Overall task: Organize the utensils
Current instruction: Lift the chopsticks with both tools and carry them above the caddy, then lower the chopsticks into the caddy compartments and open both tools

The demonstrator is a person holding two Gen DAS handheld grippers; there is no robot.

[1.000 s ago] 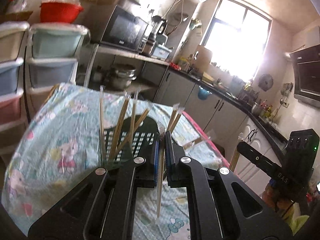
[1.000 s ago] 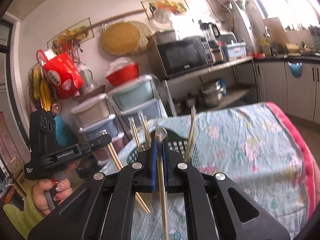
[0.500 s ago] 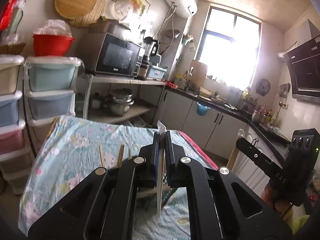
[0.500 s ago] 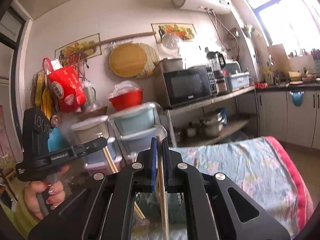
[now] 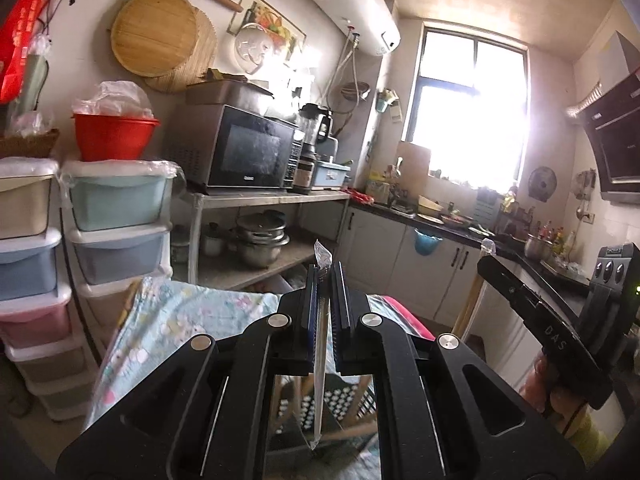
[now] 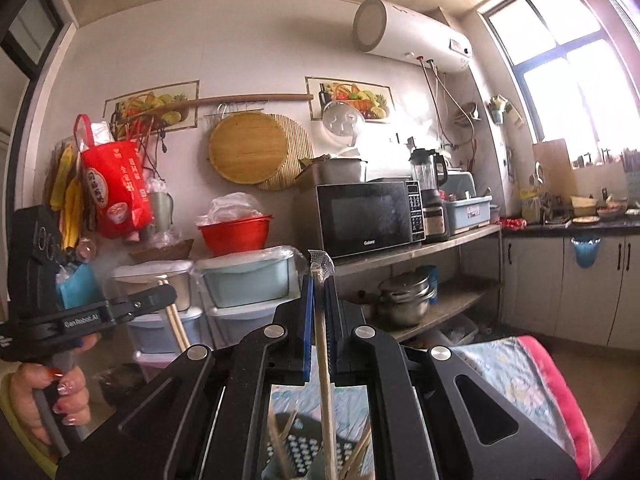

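- Evidently underway: left tool [image 5: 324, 300] and right tool [image 6: 319, 308] each clench wrapped chopsticks [image 6: 322, 356].
- Below them, basket [image 6: 308, 452] holds more; placing remains.

Counted in the kitchen — by kind

Two grippers, left gripper [image 5: 325, 276] and right gripper [image 6: 319, 280], one wrapped chopstick pair [image 5: 321, 360] in each — one microwave [image 6: 370, 218], one water heater [image 6: 412, 34], two fruit pictures [image 6: 348, 98].
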